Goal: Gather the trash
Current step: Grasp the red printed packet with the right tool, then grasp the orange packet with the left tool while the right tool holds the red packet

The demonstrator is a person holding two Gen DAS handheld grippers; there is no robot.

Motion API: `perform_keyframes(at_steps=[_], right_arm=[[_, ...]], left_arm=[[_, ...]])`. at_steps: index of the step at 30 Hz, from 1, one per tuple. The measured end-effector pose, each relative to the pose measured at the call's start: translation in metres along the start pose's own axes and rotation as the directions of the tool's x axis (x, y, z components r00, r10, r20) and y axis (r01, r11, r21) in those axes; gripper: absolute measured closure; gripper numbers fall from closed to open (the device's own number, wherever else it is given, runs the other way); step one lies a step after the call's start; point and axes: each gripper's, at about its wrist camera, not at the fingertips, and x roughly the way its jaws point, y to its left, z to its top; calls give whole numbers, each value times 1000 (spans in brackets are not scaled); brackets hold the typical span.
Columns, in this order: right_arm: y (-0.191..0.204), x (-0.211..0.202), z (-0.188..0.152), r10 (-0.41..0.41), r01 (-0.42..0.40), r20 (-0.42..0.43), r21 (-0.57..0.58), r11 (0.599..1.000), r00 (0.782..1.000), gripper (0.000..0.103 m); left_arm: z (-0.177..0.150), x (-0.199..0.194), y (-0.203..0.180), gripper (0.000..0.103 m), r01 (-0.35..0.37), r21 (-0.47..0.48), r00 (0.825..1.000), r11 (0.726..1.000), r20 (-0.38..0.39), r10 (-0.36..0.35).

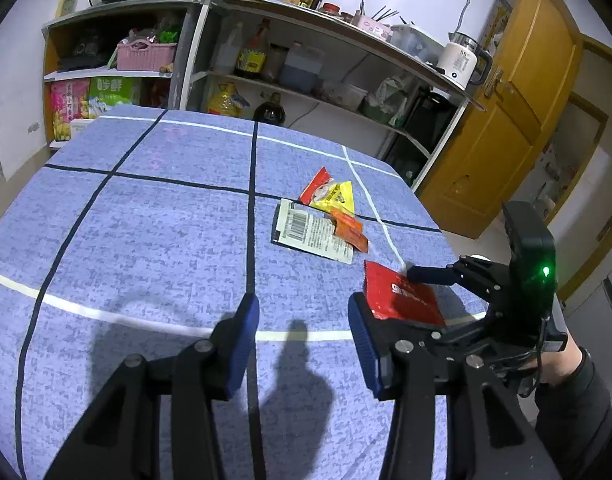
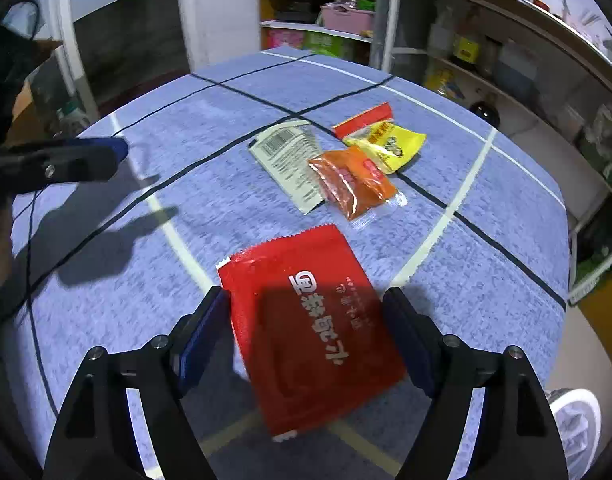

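Lying flat on the blue tablecloth (image 2: 106, 248), the red packet (image 2: 309, 320) sits between the spread fingers of the right gripper (image 2: 306, 336), neither pad clearly touching. Closing on such a thin, flat sachet could skid it sideways or pinch cloth instead. At 12 o'clock from it lie an orange sachet (image 2: 351, 178), a white wrapper (image 2: 288, 162) and a yellow packet (image 2: 389, 142), overlapping. The left gripper (image 1: 304, 344) hovers wide and empty at 9 o'clock. No trash bin shows; the packet's near edge is shadowed.
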Motion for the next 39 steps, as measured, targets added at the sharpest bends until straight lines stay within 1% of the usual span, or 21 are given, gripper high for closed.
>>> perform_keyframes(at_steps=[2,3,4,6,8,13,15,17,20,23,26,29,32,35,39], right_arm=[[1,1,4,-24,24,-7,25,999,1000,35],[0,-1,5,-34,34,-9,42,999,999,48],[-2,-4,5,-44,45,-8,56,997,999,71],[-13,-8,5,-63,64,-12,102,993,998,93],[-18,-10,4,-49,50,-7,128,990,999,95],[-14,-17,-1,-64,64,-6,149,987,998,96],[-15,-23,-1,-60,58,10,159,986,998,96],[-17,-32,-4,-59,53,30,178,983,998,96],[-23,-45,-12,-67,57,41,205,977,997,96],[-27,-52,-19,-81,71,40,214,974,996,96],[-30,-60,-27,-82,71,40,222,972,996,96],[-32,-65,-33,-77,65,42,230,971,996,96],[-34,-69,-37,-81,69,43,234,970,996,96],[-35,-74,-43,-83,70,45,240,968,996,96],[-39,-80,-50,-90,76,44,254,964,995,96]], left_arm=[[2,2,-2,55,-1,2,1000,1000,-2,1],[3,2,-3,55,0,1,1000,1000,-3,0],[4,3,-5,55,2,2,1000,1000,-3,-2],[5,4,-8,55,3,6,1000,1000,0,-3],[7,8,-12,55,6,9,1000,1000,-4,-6],[17,22,-24,55,2,28,1000,1000,-12,-1],[23,29,-29,55,15,37,1000,999,-11,-15],[33,40,-37,55,21,61,1000,998,-6,-20],[44,58,-46,50,37,87,999,996,-14,-36],[53,80,-54,49,31,128,999,991,-32,-27],[58,101,-61,48,3,155,999,988,-54,6],[58,118,-70,48,-28,202,996,979,-78,45],[56,131,-83,48,-60,256,992,965,-90,85],[55,140,-92,48,-107,316,986,943,-86,140],[51,146,-102,48,-147,372,977,917,-90,193]])
